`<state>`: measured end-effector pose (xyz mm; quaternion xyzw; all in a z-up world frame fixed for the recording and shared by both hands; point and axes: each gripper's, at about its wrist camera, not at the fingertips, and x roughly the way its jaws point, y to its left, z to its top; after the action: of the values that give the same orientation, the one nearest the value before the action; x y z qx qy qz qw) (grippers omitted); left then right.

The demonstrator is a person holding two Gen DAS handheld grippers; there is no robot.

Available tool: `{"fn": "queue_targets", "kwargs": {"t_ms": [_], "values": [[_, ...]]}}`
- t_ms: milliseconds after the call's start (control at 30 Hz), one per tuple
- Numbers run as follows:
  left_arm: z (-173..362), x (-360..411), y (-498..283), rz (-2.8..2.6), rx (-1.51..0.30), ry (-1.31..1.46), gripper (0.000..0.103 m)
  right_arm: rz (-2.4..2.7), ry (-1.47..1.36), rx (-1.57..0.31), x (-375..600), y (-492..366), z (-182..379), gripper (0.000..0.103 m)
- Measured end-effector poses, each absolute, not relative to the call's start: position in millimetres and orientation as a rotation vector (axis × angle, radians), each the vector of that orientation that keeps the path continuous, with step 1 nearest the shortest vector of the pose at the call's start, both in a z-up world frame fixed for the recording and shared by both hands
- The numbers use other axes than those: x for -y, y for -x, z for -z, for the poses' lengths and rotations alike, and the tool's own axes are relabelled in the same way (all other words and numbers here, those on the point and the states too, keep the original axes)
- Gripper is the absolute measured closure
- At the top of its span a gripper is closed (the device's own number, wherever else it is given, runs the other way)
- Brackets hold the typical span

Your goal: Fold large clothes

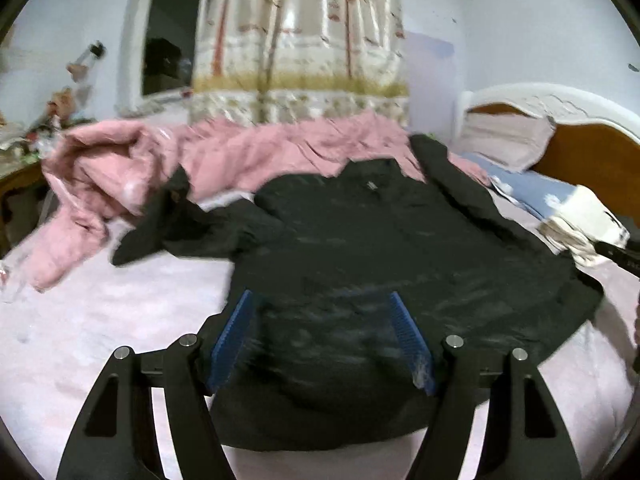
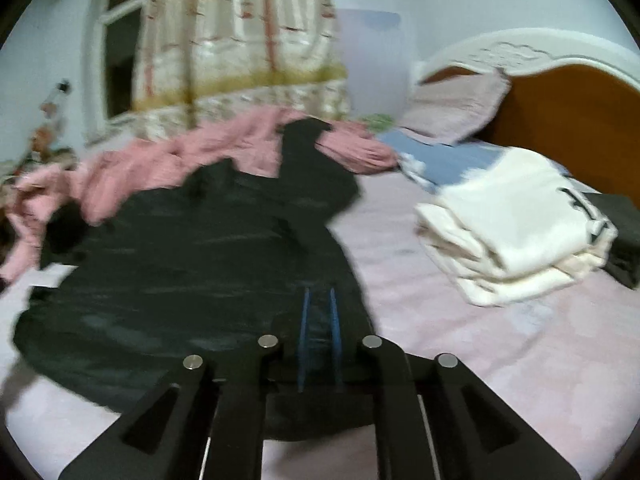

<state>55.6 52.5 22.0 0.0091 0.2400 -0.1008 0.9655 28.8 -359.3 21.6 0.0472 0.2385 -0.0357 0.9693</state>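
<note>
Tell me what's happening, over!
Left gripper open, right gripper barely open, both empty. Black shirt spread flat, unfolded. Pink blanket touching its collar.

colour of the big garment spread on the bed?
Black garment; clearest in the left wrist view.

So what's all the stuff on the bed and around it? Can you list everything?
black garment: one, black, spread flat in the middle of the bed
pink blanket: one, pink, bunched along the far side of the bed
folded clothes: one pile, cream white, on the bed near the headboard
pillows: at least two, one pale pink, one blue and white, by the headboard
bed sheet: one, pale pink, under everything
headboard: one, brown wood with white trim
curtain: one, cream with tree pattern, beside a dark window
left gripper: one, black with blue pads, wide open over the garment's near edge
right gripper: one, black with blue pads, narrow gap, over the garment
</note>
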Motion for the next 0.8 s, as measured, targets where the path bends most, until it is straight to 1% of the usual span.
{"fn": "queue_targets", "kwargs": {"t_ms": [33,67,100,167,233,300,333,367,433,633,700,733,800], "values": [[-16,-49,-62,0.216,-0.522,-0.014,0.034,0.033,-0.087,-0.5,353,-32,-20,0.07],[-9,-45,-70,0.212,-0.559,-0.009,0.034,-0.005,-0.077,-0.529,347,-37,-16,0.053],[1,-43,-80,0.194,-0.605,-0.01,0.035,-0.042,-0.061,-0.569,340,-43,-9,0.047],[18,-42,-98,0.151,-0.695,-0.014,0.044,-0.057,0.013,-0.658,326,-58,7,0.047],[29,-49,-113,0.114,-0.758,0.019,0.047,0.065,0.098,-0.735,323,-73,24,0.047],[35,-57,-118,0.087,-0.772,0.056,0.048,0.074,0.047,-0.787,333,-82,34,0.047],[36,-61,-120,0.064,-0.772,0.065,0.051,0.075,0.019,-0.792,337,-83,35,0.047],[38,-63,-121,0.05,-0.773,0.072,0.052,0.081,-0.009,-0.789,343,-84,34,0.046],[39,-63,-122,0.045,-0.777,0.074,0.051,0.095,-0.048,-0.788,351,-84,35,0.043],[36,-58,-114,0.015,-0.735,0.026,0.05,0.087,-0.072,-0.785,360,-84,37,0.042],[32,-56,-108,0.024,-0.702,-0.003,0.045,0.089,-0.071,-0.765,359,-80,34,0.042],[28,-51,-102,0.033,-0.67,-0.033,0.04,0.093,-0.067,-0.753,357,-76,31,0.042],[16,-45,-85,0.05,-0.588,-0.075,0.036,0.112,-0.047,-0.717,355,-60,23,0.042]]}}
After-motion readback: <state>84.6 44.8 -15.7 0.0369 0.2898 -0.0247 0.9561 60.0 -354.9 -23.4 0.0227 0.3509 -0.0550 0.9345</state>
